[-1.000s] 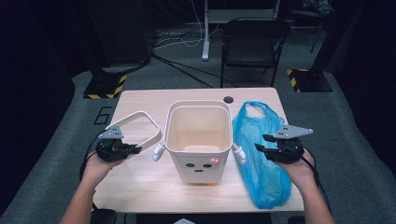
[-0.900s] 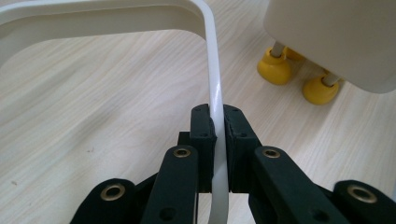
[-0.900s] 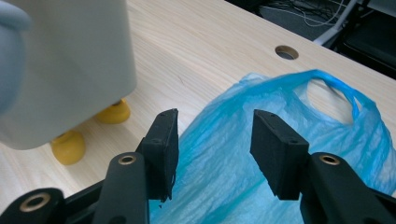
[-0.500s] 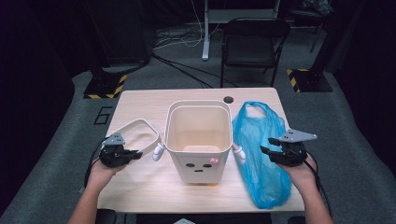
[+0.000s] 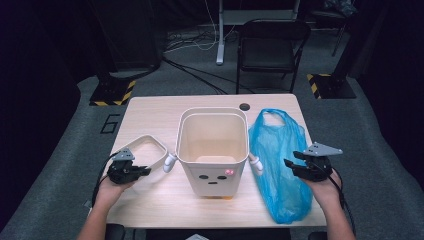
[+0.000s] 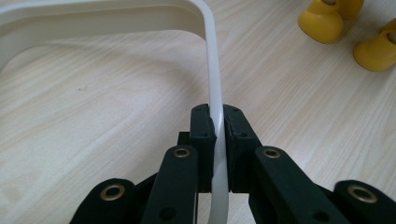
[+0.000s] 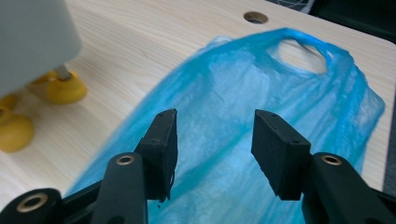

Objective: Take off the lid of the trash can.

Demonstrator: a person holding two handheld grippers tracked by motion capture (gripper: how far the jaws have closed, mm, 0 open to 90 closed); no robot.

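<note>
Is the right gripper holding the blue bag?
No: the right gripper hovers over the bag with its fingers apart, and nothing is pinched between them.

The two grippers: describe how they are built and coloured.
Both are black, with two flat-padded jaws on linked arms held by brass-ringed pivots. The left gripper and the right gripper each carry a grey three-cornered plate and trail a black cable. The person's forearms are bare.

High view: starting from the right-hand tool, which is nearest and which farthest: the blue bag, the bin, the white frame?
From the right tool:
1. Blue bag, directly beneath it at the table's right.
2. Bin, in the middle.
3. White frame, far left, gripped by the left tool.
</note>
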